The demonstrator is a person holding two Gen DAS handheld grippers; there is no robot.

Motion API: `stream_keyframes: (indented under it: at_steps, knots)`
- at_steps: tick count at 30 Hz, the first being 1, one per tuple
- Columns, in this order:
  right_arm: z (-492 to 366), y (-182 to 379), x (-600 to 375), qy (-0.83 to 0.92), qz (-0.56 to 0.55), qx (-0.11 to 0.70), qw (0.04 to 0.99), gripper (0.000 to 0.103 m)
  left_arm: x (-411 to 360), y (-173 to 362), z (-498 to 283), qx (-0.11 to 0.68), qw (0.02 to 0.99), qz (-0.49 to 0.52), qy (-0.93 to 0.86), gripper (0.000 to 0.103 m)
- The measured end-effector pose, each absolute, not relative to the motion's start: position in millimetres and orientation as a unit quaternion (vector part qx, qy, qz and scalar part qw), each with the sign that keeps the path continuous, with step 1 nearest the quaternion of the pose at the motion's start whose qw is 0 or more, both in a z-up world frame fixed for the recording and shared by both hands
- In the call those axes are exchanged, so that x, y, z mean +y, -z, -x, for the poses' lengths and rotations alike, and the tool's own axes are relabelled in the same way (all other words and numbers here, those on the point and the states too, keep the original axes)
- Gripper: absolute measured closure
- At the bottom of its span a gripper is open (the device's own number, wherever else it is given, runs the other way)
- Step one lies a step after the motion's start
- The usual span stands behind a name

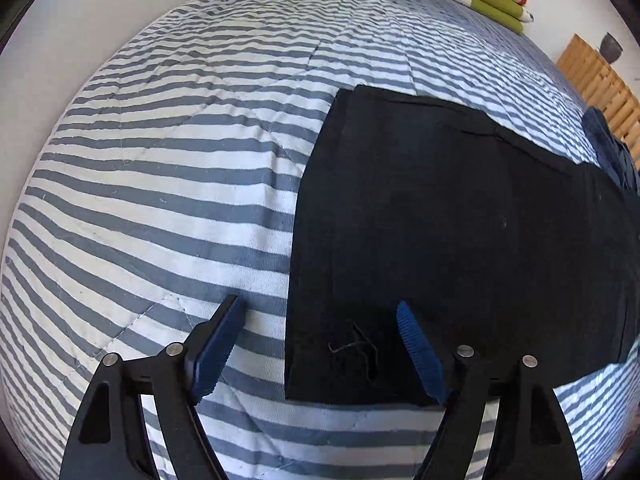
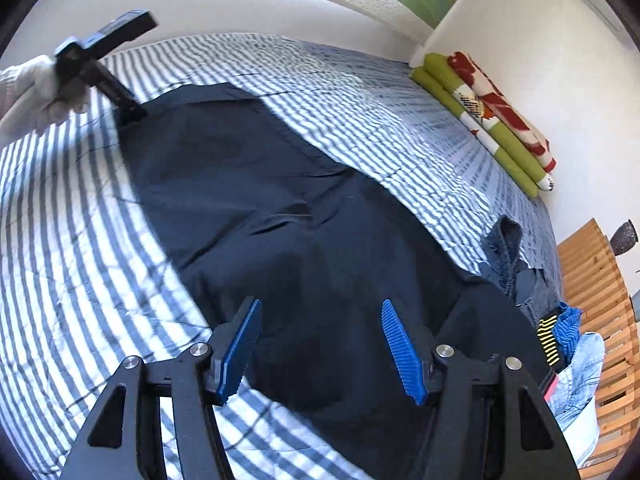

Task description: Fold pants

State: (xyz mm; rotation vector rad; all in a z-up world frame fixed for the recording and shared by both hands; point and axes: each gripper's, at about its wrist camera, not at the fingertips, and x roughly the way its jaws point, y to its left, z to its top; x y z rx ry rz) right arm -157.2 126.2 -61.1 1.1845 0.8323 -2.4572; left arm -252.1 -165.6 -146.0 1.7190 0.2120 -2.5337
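Observation:
Dark navy pants (image 1: 440, 220) lie flat on a blue-and-white striped bedspread (image 1: 160, 160). My left gripper (image 1: 320, 344) is open and straddles the near corner of the hem. Its left finger (image 1: 216, 348) hangs over the stripes and its right finger (image 1: 420, 352) over the dark cloth, with nothing pinched. In the right wrist view the pants (image 2: 280, 220) stretch away from me. My right gripper (image 2: 320, 344) is open just above them, holding nothing. At the far end of the pants a white-gloved hand (image 2: 40, 92) holds the left gripper (image 2: 128, 114) tip-down at the cloth's edge.
A folded green, white and red blanket (image 2: 492, 120) lies along the wall at the far side of the bed. A heap of other clothes (image 2: 560, 320), denim and knit, sits at the right edge beside wooden slats (image 2: 600, 280). A dark vase (image 2: 624, 236) stands beyond.

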Motion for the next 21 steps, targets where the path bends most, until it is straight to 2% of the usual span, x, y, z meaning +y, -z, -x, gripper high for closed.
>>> stream_keyframes:
  at_steps: [1, 4, 5, 8, 10, 12, 15, 17, 21]
  knots:
    - [154.2, 66.3, 120.7, 0.851, -0.412, 0.291, 0.145, 0.045, -160.9, 146.2, 251.8, 0.062, 0.037, -0.557, 0.827, 0.029]
    - [143.2, 82.6, 98.7, 0.841, -0.404, 0.325, 0.156, 0.045, -147.5, 140.9, 247.6, 0.055, 0.028, -0.552, 0.832, 0.07]
    - [140.9, 87.7, 92.6, 0.837, -0.404, 0.333, 0.162, 0.044, -145.7, 139.0, 246.6, 0.052, 0.03, -0.552, 0.832, 0.079]
    - [135.2, 103.2, 71.0, 0.825, -0.398, 0.363, 0.171, 0.039, -152.8, 129.5, 243.0, 0.084, 0.037, -0.547, 0.832, 0.092]
    - [135.1, 113.4, 56.4, 0.819, -0.38, 0.398, 0.162, 0.038, -160.4, 115.6, 240.8, 0.106, 0.032, -0.534, 0.838, 0.097]
    - [136.7, 123.7, 43.1, 0.811, -0.356, 0.439, 0.15, 0.033, -163.1, 101.7, 237.8, 0.116, 0.029, -0.523, 0.844, 0.097]
    - [145.4, 144.3, 30.8, 0.789, -0.343, 0.491, 0.134, 0.032, -161.8, 86.2, 237.9, 0.11, 0.031, -0.515, 0.849, 0.097]
    - [148.6, 146.6, 25.4, 0.791, -0.323, 0.506, 0.122, 0.027, -161.0, 78.5, 240.4, 0.11, 0.032, -0.512, 0.851, 0.097]
    - [159.1, 142.8, 20.9, 0.781, -0.334, 0.511, 0.127, 0.029, -170.6, 62.4, 252.6, 0.132, 0.03, -0.503, 0.853, 0.098]
